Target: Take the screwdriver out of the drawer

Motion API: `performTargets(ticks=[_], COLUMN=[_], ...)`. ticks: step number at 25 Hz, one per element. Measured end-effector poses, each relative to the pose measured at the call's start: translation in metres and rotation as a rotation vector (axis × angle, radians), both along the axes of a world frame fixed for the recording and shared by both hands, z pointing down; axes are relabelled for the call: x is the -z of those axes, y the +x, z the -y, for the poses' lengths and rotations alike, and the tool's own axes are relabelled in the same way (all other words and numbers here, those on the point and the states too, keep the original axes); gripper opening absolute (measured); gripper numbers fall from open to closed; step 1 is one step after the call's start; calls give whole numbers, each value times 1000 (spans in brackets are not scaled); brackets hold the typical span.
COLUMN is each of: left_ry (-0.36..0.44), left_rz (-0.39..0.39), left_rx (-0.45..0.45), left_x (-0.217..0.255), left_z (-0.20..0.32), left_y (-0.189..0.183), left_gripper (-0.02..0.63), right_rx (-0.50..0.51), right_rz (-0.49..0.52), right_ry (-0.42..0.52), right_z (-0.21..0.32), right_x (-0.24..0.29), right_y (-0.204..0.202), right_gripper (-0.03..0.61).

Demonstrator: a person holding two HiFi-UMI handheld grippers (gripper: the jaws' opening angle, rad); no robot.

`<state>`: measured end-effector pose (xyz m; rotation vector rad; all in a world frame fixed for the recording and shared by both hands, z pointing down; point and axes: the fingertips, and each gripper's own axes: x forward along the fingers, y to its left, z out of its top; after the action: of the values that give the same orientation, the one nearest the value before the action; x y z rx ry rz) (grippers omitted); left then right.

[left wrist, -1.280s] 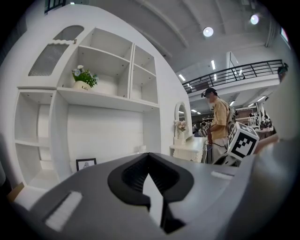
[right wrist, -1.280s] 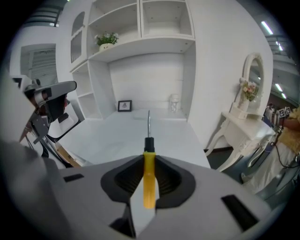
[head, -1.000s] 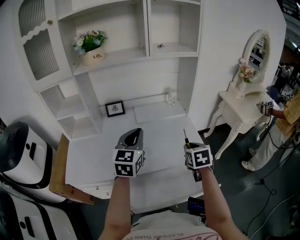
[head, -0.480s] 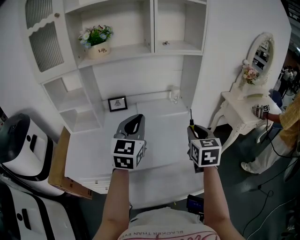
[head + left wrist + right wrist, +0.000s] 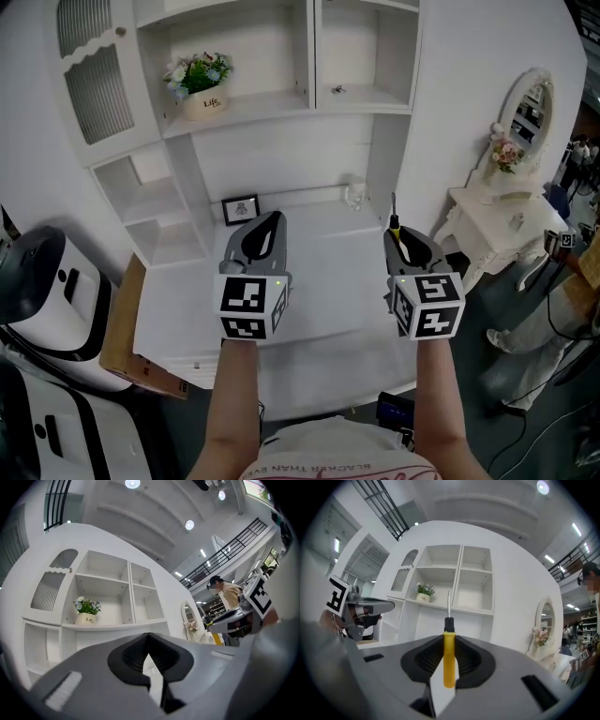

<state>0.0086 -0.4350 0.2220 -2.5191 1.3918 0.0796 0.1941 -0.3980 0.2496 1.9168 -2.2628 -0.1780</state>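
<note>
A screwdriver with a yellow handle [image 5: 448,660] and a thin metal shaft [image 5: 449,603] stands between the pads of my right gripper [image 5: 449,641], which is shut on the handle. From the head view the screwdriver [image 5: 394,221] points away from me, above the right side of the white desk [image 5: 319,272]. My left gripper [image 5: 266,225] hangs level beside it over the desk's middle. Its jaws [image 5: 149,641] are shut, tips touching, with nothing between them. No open drawer shows; my arms hide the desk's front.
White shelving rises behind the desk with a flower pot [image 5: 199,89] on it. A small picture frame [image 5: 242,208] and a glass trinket [image 5: 354,194] stand at the desk's back. A white dressing table with mirror [image 5: 511,202] is right, a white machine [image 5: 37,281] left.
Both grippers have risen over the desk. The right one has tipped up to level, still shut on the screwdriver. The left stays shut and empty.
</note>
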Motion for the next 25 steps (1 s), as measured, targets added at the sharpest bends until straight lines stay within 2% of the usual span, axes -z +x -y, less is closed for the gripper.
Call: performTargets(ticks=[12, 25], left_ry=[67, 105], left_rz=[-9, -30], left_rx=[53, 53], left_x=[29, 46], left_z=[-6, -20], left_y=[-19, -27], left_gripper=[9, 9], right_rx=[35, 54], right_rz=[16, 5], right_ry=[136, 164], right_z=[-9, -20], right_x=[55, 61], right_y=[-13, -20], right_gripper=[77, 77])
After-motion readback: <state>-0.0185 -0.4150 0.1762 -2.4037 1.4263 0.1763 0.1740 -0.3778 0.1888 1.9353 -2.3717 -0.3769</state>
